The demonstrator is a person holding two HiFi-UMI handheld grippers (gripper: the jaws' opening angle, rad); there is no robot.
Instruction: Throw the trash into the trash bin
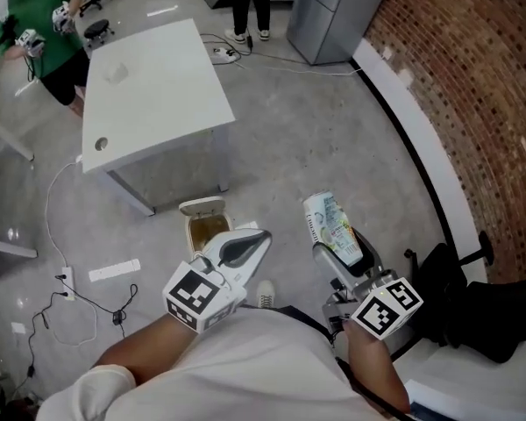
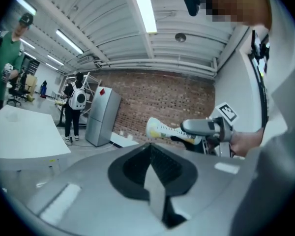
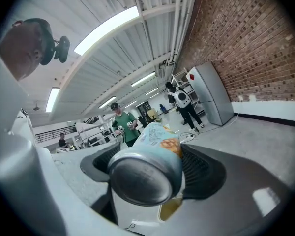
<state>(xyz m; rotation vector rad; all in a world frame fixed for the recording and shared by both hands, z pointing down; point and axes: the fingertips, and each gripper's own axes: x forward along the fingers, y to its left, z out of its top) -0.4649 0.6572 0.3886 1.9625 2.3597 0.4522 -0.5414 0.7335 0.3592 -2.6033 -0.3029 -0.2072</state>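
So the can is up in the air, clamped in the right hand-held gripper, not in the bin. From the head view its long axis runs away from the person and leans a bit to the left, with the far end sticking well out past the jaws. In the right gripper view the bare metal end of the can faces straight at the camera and the printed side stretches away from it. The right hand-held gripper has its jaws spread about a can's width and pressed on either side of it.

The left hand-held gripper has its jaws pressed together with nothing between them; the left gripper view shows the two pads meeting in a line. That view also catches the can lying roughly level.

The trash bin sits on the floor with its lid up, near the white worktop. In the head view the left gripper's tip overlaps the bin's near edge, and the can hangs off to its right.
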